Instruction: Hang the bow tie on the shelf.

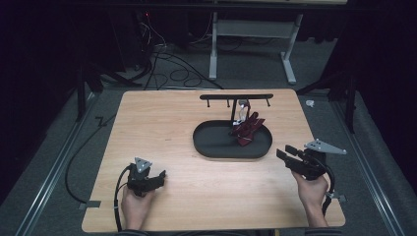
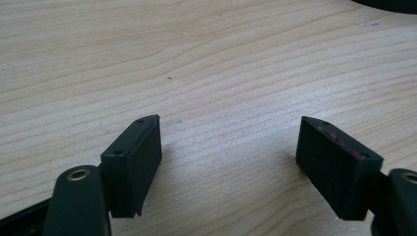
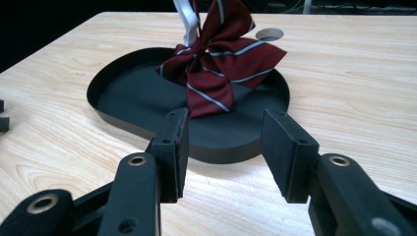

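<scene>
Bow tie (image 1: 247,129), dark red with thin pale stripes, is seen inside the black oval tray (image 1: 211,142), toward the tray's right half, propped against the thin post of a black rack (image 1: 236,97) that rises from the tray. In the right gripper view the bow tie (image 3: 216,64) is shown crumpled and partly raised, its lower edge resting on the tray (image 3: 123,98) floor; a pale strap or clip is seen at its top, detail not readable.

Right gripper (image 1: 287,153) is held by the right hand (image 1: 311,189) just beside the tray's right end, aimed at it. Its 2 fingers (image 3: 172,147) are seen apart, with nothing between them; the bow tie is not touched. The tips are seen hanging over the bare desk (image 3: 344,98), just short of the tray rim.

Left gripper (image 1: 160,176) is held by the left hand (image 1: 135,206) near the front left of the desk (image 1: 147,123), well apart from the tray. Its fingers (image 2: 135,162) are spread wide over bare wood (image 2: 221,73), nothing gripped.
</scene>
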`<control>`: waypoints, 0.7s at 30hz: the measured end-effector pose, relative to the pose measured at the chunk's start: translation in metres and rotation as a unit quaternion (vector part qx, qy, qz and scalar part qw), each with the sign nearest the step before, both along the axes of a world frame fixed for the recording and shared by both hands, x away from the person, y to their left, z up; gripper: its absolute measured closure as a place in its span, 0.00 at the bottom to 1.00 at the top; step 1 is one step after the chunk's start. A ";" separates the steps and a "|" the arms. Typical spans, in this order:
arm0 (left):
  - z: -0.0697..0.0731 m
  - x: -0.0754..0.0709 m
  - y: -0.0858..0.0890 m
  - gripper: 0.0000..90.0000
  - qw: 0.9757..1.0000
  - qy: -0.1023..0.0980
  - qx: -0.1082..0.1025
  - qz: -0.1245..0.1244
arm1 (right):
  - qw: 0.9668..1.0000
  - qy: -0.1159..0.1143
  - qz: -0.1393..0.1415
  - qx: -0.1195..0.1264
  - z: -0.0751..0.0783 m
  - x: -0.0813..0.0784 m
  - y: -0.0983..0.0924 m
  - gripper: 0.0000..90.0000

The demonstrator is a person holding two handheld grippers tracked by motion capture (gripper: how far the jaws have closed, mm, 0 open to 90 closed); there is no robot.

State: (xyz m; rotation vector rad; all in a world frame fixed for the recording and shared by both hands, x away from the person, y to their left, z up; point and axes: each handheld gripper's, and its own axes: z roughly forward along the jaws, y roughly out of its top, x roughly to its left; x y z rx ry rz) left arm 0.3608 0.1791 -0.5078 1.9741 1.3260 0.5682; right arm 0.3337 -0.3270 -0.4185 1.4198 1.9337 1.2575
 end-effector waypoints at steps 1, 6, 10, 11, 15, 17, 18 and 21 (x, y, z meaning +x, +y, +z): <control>0.000 0.000 0.000 0.29 1.000 0.000 0.000 0.000 | 1.000 0.002 -0.001 0.001 0.000 -0.001 0.001 0.62; 0.000 0.000 0.000 0.29 1.000 0.000 0.000 0.000 | 1.000 0.004 0.007 0.003 -0.005 -0.003 0.007 0.62; 0.000 0.000 0.000 0.29 1.000 0.000 0.000 0.000 | 1.000 0.007 0.013 -0.001 -0.008 -0.005 0.011 0.62; 0.000 0.000 0.000 0.29 1.000 0.000 0.000 0.000 | 1.000 0.007 0.015 -0.001 -0.009 -0.005 0.012 0.62; 0.000 0.000 0.000 0.29 1.000 0.000 0.001 -0.001 | 1.000 0.009 0.016 0.002 -0.012 -0.006 0.015 0.62; 0.000 0.000 0.000 0.29 1.000 0.000 0.001 -0.001 | 1.000 0.014 0.018 0.003 -0.014 -0.007 0.017 0.62; 0.000 0.000 0.000 0.29 1.000 0.000 0.001 -0.001 | 1.000 0.015 0.022 0.000 -0.016 -0.007 0.019 0.62; 0.000 0.000 0.000 0.29 1.000 0.000 0.001 -0.001 | 1.000 0.017 0.023 0.001 -0.018 -0.007 0.020 0.62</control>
